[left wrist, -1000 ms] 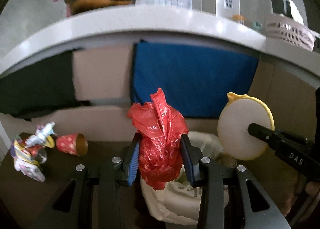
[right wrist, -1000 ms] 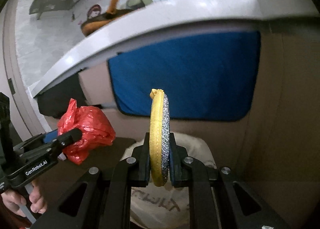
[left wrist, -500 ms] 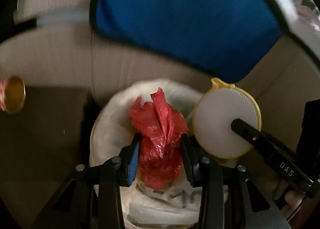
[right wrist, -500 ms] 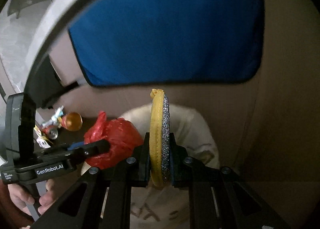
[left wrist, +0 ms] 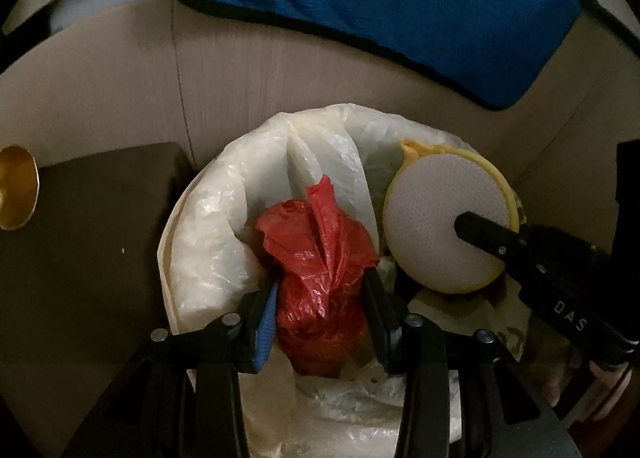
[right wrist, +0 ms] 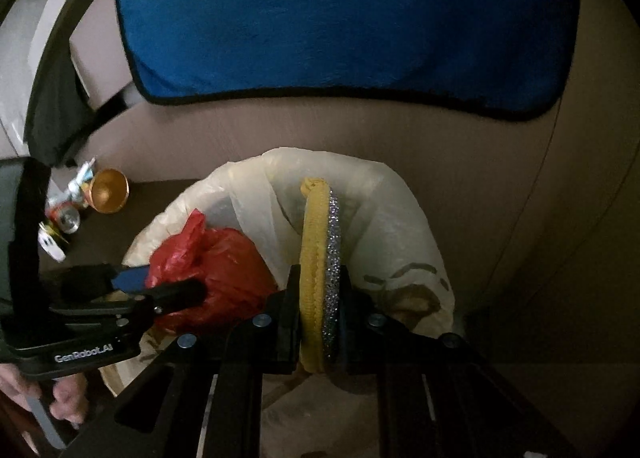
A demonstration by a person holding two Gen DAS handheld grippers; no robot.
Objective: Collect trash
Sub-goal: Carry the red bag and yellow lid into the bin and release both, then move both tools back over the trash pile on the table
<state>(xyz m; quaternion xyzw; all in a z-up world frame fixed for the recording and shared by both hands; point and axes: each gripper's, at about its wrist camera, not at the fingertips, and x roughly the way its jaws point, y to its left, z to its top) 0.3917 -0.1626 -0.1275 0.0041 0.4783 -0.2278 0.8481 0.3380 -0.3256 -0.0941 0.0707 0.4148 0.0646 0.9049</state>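
The lined bin [left wrist: 208, 242] gapes under both loads, so this looks like the drop. The left gripper [left wrist: 320, 294] clamps the red bag [left wrist: 320, 258]; the right gripper [right wrist: 320, 294] pinches the yellow pad [right wrist: 314, 258]. Next: release over the opening.

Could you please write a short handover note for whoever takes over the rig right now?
Left gripper: shut on the red plastic bag, held over the open bin liner.
Right gripper: shut on the round yellow scrub pad, also over the liner.
Done: both items carried to the bin.
Left: release both, then fetch the gold-lined cup and wrappers on the dark surface to the left.
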